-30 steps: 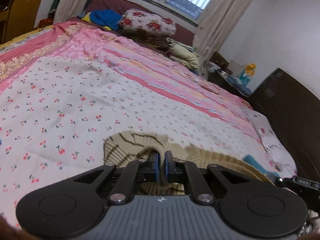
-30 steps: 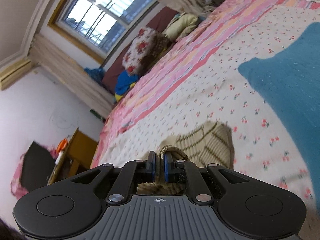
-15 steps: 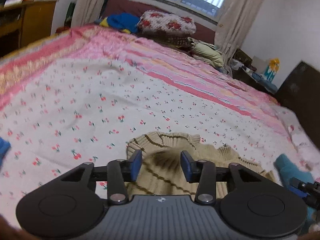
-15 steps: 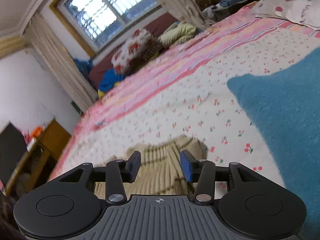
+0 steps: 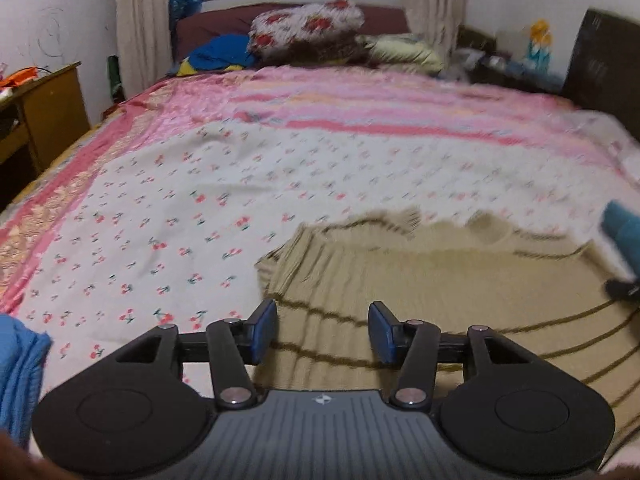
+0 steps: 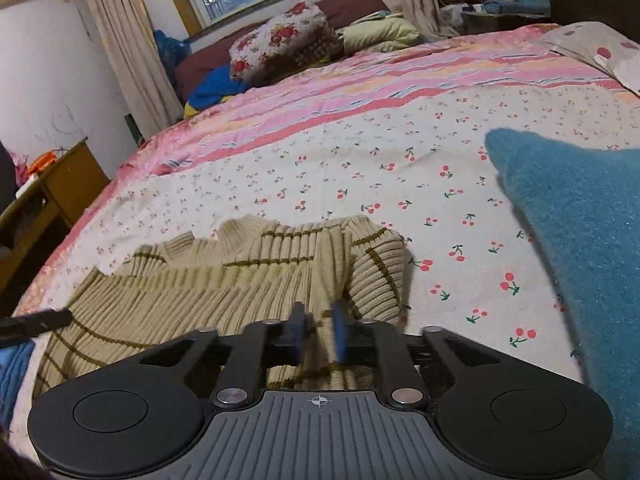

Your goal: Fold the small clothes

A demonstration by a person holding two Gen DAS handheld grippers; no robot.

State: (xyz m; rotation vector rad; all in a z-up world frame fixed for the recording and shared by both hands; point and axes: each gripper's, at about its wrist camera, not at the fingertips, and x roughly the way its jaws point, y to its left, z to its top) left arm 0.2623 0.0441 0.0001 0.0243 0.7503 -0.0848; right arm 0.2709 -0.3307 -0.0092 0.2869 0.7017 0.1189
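A beige ribbed sweater [image 5: 420,272] with dark stripes lies spread on the cherry-print bedsheet [image 5: 180,208]. My left gripper [image 5: 322,332] hovers over the sweater's left part; its jaws are opening, and only flat fabric lies below the gap. In the right wrist view the sweater [image 6: 240,280] has a sleeve folded over at its right side. My right gripper [image 6: 318,334] sits at that side with its blurred pads drawn almost together on a raised fold of the sweater. The left gripper's tip [image 6: 36,322] shows at the left edge.
A teal garment [image 6: 580,240] lies on the bed right of the sweater. A light blue cloth [image 5: 20,368] lies at the near left. Pillows [image 5: 304,28] and bedding are piled at the far end under the window. A wooden desk [image 5: 44,112] stands beside the bed on the left.
Both grippers let go of the sweater folds they pinched, opened and sank toward the bed as the views rolled level. The right one has since closed again; the left stays open.
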